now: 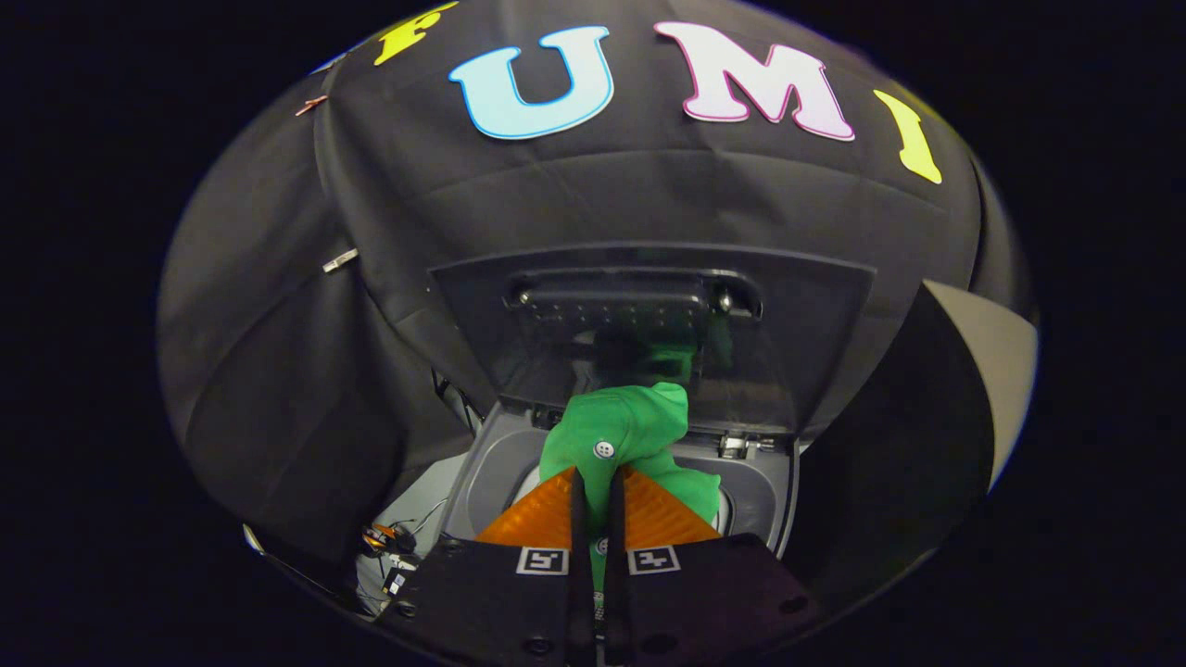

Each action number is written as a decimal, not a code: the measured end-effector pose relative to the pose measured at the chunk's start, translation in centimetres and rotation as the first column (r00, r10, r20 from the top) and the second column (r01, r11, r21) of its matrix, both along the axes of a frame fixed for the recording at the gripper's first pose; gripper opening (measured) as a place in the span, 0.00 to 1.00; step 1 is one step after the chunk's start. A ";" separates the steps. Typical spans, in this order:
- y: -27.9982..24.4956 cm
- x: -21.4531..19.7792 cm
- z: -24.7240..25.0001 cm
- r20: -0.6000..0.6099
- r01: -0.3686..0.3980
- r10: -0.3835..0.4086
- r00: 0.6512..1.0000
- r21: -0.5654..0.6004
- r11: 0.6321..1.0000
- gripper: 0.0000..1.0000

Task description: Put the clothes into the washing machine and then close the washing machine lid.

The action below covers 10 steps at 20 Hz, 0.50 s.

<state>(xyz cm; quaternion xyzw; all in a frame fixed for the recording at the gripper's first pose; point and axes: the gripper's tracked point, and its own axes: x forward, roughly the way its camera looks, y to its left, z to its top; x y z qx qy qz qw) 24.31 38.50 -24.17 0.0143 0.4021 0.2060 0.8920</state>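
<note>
A green garment [623,434] with a white button hangs bunched between my fingers, and my gripper [598,491] is shut on it. It is held over the open top of the grey washing machine [491,463], above the drum opening. The machine's dark lid [649,324] stands raised upright behind the garment, and the green cloth is mirrored faintly in its glass. The lower folds of the garment drape down toward the drum, partly hidden by my fingers.
Black cloth walls the booth behind and to both sides. A pale panel [996,371] stands to the right of the machine. Loose wires and small parts [394,547] lie on the floor left of the machine.
</note>
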 end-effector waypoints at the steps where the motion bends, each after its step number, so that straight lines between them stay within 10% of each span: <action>1: 0.0 0.1 -1.1 -0.009 0.007 -0.007 1.000 -0.002 1.000 0.09; 10: 0.7 0.7 -8.4 -0.015 0.031 -0.033 0.999 -0.076 0.997 0.09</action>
